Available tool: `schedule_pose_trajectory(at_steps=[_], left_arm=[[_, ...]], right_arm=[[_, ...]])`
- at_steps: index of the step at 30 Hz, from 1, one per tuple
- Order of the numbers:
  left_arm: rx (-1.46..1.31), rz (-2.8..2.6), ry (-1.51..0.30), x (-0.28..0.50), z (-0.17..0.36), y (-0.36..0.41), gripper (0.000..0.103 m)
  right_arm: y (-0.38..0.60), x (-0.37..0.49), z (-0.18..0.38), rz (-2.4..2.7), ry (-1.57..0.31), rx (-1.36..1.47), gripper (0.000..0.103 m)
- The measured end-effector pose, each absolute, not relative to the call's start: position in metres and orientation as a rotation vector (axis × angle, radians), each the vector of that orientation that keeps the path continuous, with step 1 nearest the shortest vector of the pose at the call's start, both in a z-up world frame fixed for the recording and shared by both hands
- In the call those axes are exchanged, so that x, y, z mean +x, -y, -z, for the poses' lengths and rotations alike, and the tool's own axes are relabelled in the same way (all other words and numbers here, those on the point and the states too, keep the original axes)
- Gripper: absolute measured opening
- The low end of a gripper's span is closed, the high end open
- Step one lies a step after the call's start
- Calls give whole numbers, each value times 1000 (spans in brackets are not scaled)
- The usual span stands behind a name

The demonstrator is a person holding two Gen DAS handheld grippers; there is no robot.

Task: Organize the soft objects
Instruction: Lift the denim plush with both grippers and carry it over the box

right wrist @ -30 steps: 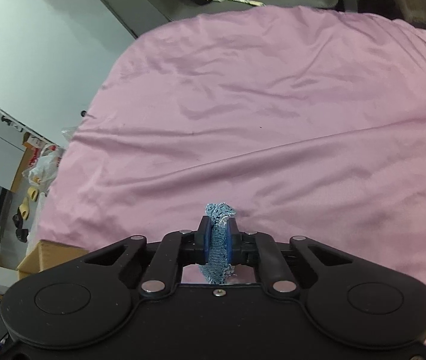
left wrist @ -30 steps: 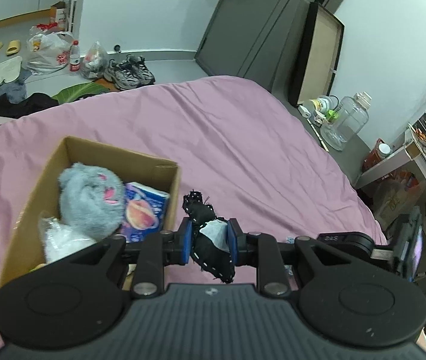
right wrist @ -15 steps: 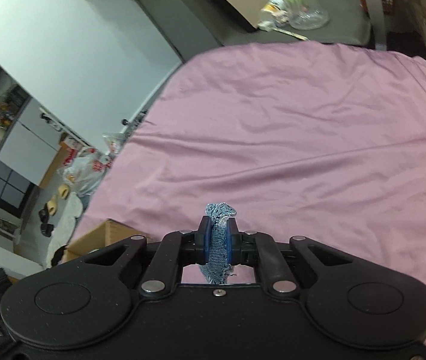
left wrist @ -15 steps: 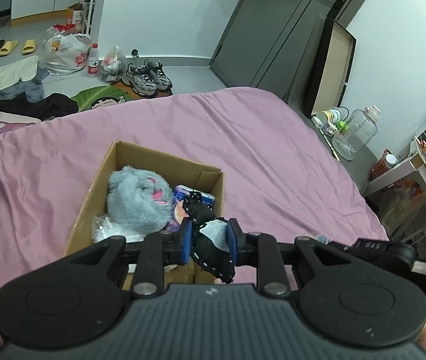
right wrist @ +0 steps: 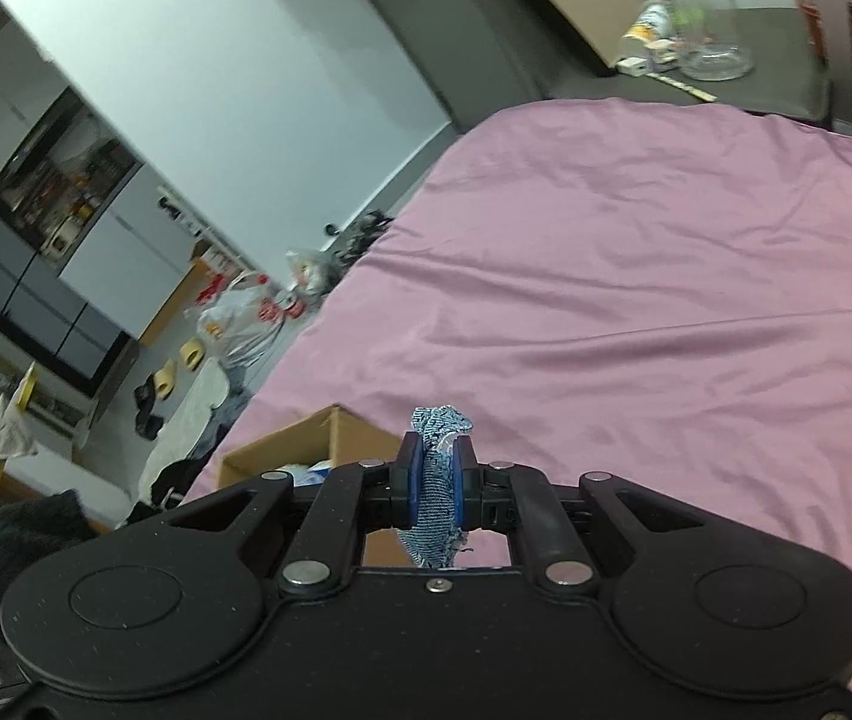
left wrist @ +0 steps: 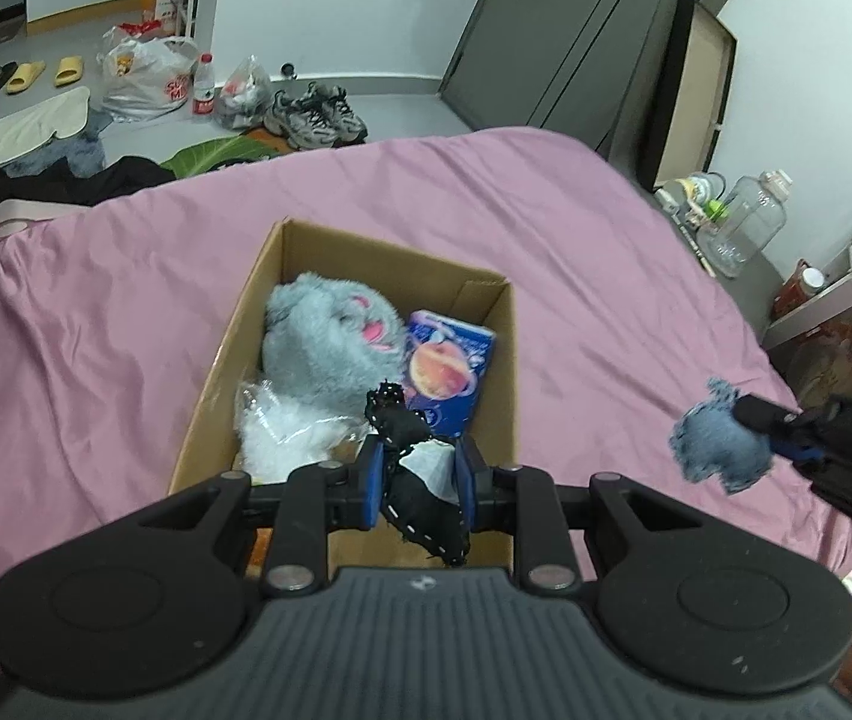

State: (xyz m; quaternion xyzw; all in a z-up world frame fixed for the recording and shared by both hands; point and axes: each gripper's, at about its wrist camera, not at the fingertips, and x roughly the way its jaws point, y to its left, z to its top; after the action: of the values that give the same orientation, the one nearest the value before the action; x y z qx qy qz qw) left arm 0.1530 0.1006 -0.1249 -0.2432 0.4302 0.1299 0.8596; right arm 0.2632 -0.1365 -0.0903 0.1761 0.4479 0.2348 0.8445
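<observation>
My left gripper (left wrist: pixel 417 483) is shut on a black soft piece with white stitching (left wrist: pixel 420 480) and holds it over the near end of an open cardboard box (left wrist: pixel 504 324) on the pink bed. The box holds a grey plush toy (left wrist: pixel 330 336), a blue printed pack (left wrist: pixel 447 372) and a white item in clear plastic (left wrist: pixel 282 426). My right gripper (right wrist: pixel 437 489) is shut on a blue denim scrap (right wrist: pixel 437 480). It also shows in the left wrist view (left wrist: pixel 720 441), held above the bed to the right of the box. The box corner shows in the right wrist view (right wrist: pixel 306 444).
The pink bedsheet (left wrist: pixel 96 330) spreads around the box. Beyond the bed's far edge lie shoes (left wrist: pixel 312 114), bags (left wrist: pixel 144 78) and clothes on the floor. A clear jug (left wrist: pixel 750 222) and shelves stand to the right.
My left gripper moved left over the box with the black piece. My right gripper swung left toward the box with the denim scrap and now appears in the left wrist view.
</observation>
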Motion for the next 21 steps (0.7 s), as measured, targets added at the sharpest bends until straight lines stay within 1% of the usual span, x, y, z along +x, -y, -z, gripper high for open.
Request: schedule_pose_trajectory(at_steps=[11,15,20,21], left_arm=[[-529,-308,-975,162,159,-108,25],[-513,-325,-997,165,166,-108,27],[-487,-334,-1006,165,165,-110,36],[-483,-340,-1001,164,164,-111,41]], right_arm=[[94,252,90,-609,-967,324,10],[80,248,90,-633,-975,306,10],[60,244,92,-657,-993,270,10],[55,242,93,-660,-997,259,10]])
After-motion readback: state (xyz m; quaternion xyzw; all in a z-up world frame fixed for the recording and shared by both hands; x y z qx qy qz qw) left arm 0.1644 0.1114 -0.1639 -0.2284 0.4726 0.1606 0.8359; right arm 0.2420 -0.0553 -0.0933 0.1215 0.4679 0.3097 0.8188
